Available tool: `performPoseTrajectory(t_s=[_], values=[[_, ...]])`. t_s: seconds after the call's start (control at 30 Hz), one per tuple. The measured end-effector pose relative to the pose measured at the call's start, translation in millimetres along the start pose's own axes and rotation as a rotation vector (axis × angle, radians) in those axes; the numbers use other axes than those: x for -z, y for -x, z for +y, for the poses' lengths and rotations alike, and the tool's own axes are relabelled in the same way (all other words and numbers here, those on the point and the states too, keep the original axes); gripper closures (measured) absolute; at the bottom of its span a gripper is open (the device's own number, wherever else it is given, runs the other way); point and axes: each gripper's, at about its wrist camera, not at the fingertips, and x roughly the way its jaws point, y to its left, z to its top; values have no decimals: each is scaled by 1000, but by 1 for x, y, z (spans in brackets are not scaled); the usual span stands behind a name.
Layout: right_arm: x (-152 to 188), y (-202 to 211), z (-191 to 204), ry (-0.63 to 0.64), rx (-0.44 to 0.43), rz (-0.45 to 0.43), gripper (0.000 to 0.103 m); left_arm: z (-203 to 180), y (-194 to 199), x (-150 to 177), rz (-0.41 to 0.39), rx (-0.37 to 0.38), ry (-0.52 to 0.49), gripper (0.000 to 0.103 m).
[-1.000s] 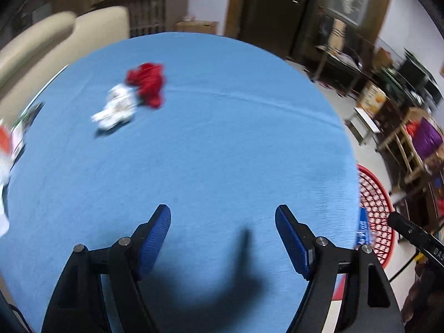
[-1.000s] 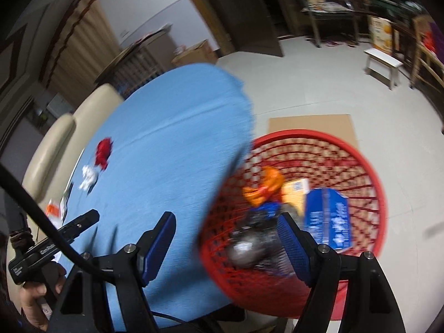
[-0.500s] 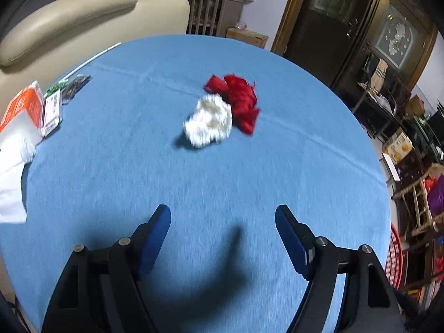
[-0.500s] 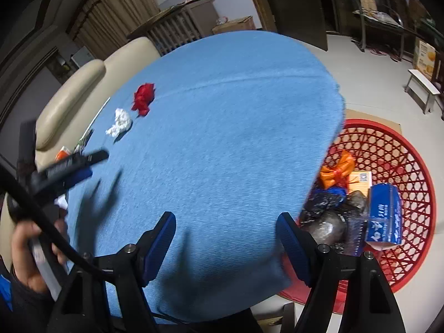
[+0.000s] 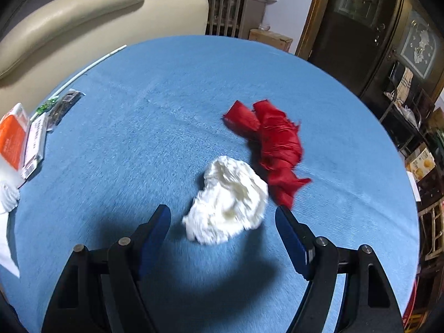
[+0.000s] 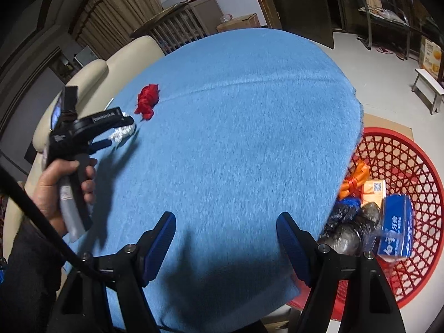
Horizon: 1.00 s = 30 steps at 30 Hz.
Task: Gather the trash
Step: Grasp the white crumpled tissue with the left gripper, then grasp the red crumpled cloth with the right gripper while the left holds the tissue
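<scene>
Left hand [image 6: 65,183] fisted round handle, left gripper [image 5: 222,222] tilted down over blue table [image 5: 138,138], jaws closing but apart, white tissue wad [image 5: 227,213] just ahead between them, untouched. Red wrapper [image 5: 277,141] touching wad's far side. Right gripper [image 6: 226,236] angled down, spread wide, empty. Red basket [image 6: 416,166] on floor, far right.

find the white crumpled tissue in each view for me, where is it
Left wrist view: the white crumpled tissue lies low centre on the blue tablecloth, between the left gripper fingers, whose jaws are closing but not touching it.
Right wrist view: far left, mid-height, mostly hidden behind the left gripper.
Shared landmark: the red crumpled paper lies right beside it.
</scene>
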Motion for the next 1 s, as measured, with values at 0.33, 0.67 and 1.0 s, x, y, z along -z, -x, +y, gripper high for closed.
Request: performPoseTrajectory(t_s=[0.33, 0.67, 1.0], values=[[-57, -40, 43, 103, -55, -15, 25, 37, 21, 20, -8, -36, -22, 73], [-141, -142, 141, 268, -77, 0, 25, 70, 57, 68, -14, -73, -13, 73], [-173, -212, 187, 385, 153, 35, 65, 84, 60, 75, -3, -53, 12, 74]])
